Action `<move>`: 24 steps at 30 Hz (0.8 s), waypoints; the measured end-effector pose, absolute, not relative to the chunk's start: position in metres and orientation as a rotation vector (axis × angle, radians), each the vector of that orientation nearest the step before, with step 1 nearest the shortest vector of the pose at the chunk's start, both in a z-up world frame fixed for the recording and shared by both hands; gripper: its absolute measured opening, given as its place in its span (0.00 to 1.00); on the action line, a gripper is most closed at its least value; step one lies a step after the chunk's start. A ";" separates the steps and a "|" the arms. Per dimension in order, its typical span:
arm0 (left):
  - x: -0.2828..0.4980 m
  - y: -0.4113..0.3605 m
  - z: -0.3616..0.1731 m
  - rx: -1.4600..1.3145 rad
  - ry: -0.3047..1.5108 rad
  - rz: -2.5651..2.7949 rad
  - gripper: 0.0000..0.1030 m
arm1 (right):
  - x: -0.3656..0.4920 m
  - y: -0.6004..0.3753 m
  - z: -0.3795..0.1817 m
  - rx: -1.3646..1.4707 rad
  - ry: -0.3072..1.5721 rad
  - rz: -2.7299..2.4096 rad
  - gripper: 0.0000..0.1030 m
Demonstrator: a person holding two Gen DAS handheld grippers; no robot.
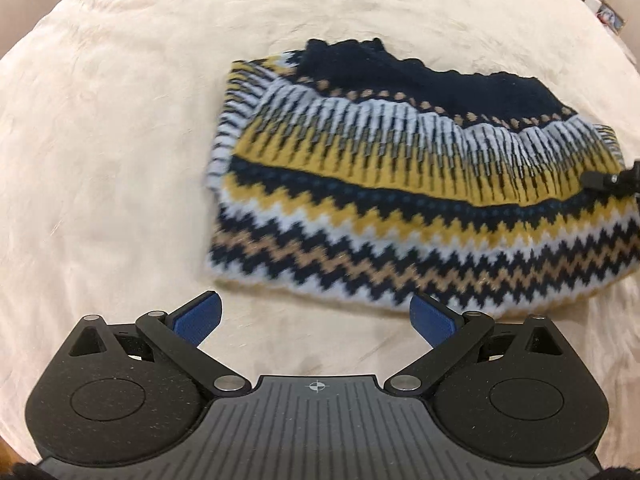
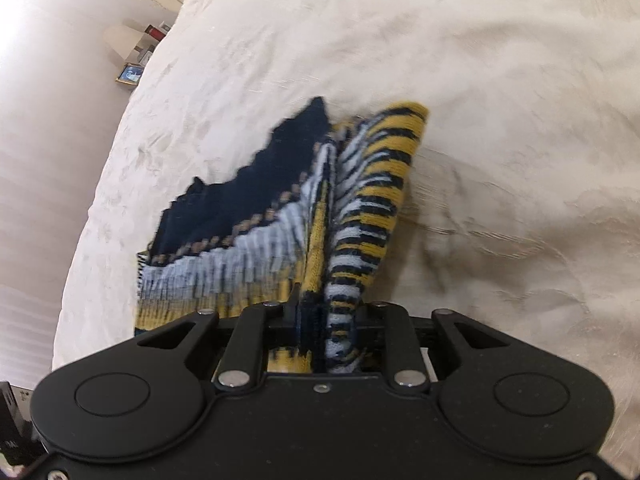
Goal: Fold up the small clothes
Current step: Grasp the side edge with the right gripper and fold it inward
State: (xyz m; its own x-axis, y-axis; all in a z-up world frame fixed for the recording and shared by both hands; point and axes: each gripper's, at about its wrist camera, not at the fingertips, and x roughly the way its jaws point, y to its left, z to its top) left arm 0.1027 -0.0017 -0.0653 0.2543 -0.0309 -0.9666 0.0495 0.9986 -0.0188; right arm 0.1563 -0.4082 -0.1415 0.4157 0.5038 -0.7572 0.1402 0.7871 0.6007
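A knitted sweater (image 1: 400,184) in navy, mustard, pale blue and tan zigzag bands lies folded on the cream bedspread (image 1: 120,140). The left gripper (image 1: 316,314) hangs spread wide just beside its hem; the right gripper (image 2: 320,320) pinches a bunched edge.

I am seeing a cream bedspread (image 1: 120,128) lying wrinkled across the view; far left in the right wrist view, a small framed picture (image 2: 129,76) is standing near a pale lampshade (image 2: 120,40)
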 end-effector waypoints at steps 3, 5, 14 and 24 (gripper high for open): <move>0.098 0.021 -0.061 -0.013 1.307 -0.056 0.99 | 0.158 -0.391 -0.122 0.643 1.129 0.251 0.29; 0.098 0.035 -0.060 -0.034 1.308 -0.059 0.99 | 0.159 -0.378 -0.110 0.630 1.124 0.255 0.29; 0.104 0.093 -0.060 -0.076 1.297 -0.062 0.99 | 0.174 -0.295 -0.071 0.552 1.116 0.311 0.29; 0.119 0.133 -0.066 -0.059 1.308 -0.098 0.99 | 0.194 -0.182 -0.087 0.403 1.197 0.375 0.29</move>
State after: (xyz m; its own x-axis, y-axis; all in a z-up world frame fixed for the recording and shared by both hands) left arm 0.1194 0.1327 -0.0663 0.2566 -0.1052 -0.9608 0.0388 0.9944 -0.0985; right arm 0.1943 -0.1824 -0.0866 0.3208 0.4841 -0.8141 -0.0675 0.8690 0.4902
